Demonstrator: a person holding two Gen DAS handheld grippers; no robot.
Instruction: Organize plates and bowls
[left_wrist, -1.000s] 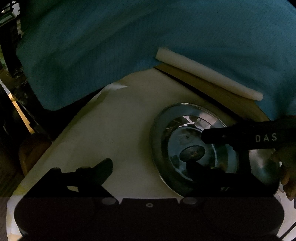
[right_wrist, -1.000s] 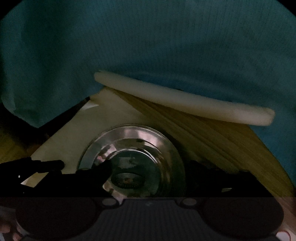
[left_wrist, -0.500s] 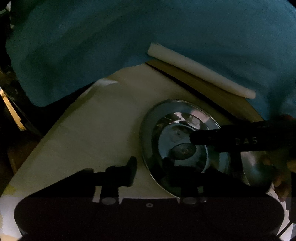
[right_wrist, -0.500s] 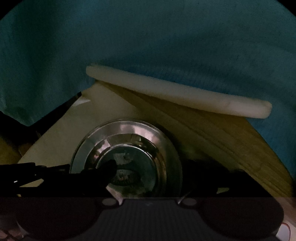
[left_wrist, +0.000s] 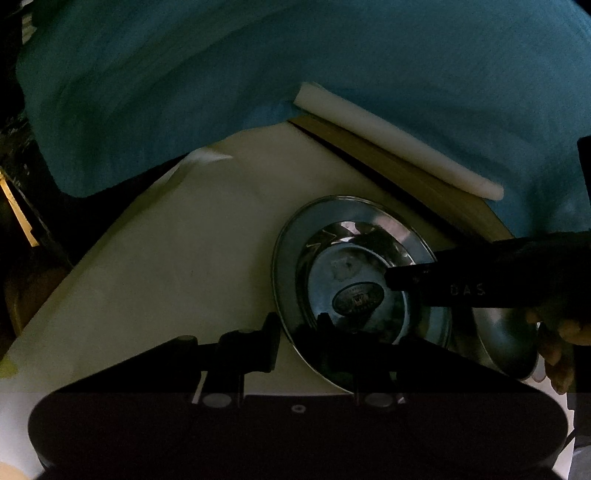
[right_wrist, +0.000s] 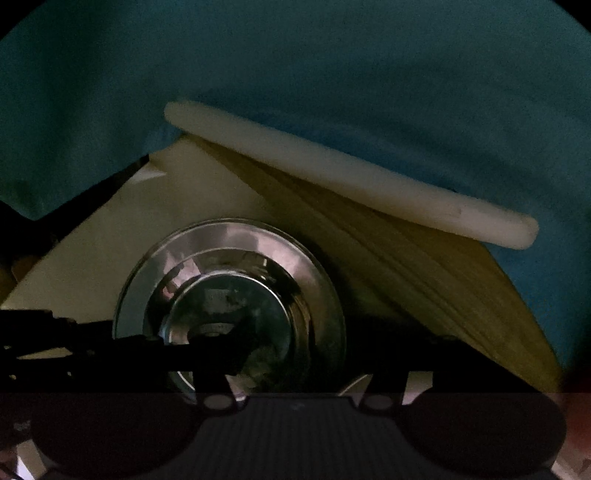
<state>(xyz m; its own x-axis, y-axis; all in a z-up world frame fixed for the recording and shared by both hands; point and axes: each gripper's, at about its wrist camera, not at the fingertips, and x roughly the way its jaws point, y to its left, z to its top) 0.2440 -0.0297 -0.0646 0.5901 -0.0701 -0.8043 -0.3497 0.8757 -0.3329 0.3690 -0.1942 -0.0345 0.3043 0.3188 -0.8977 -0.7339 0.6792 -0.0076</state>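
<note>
Now we have the left gripper (left_wrist: 295, 332) with jaws just closing onto the near rim of the steel plate (left_wrist: 291, 258), one finger either side. Our right gripper (right_wrist: 299, 354) has been closing too; its grip we cannot tell. Plate sits on the white table sheet (left_wrist: 166, 266), small bowl (left_wrist: 502, 336) just beside. Grasp step; next we lift level.

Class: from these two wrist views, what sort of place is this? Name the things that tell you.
Probably a home kitchen or dining table, dimly lit. A shiny steel plate with a steel bowl in it sits on a pale table covering, with a wooden board beside it. A person in a teal garment stands close behind.
</note>
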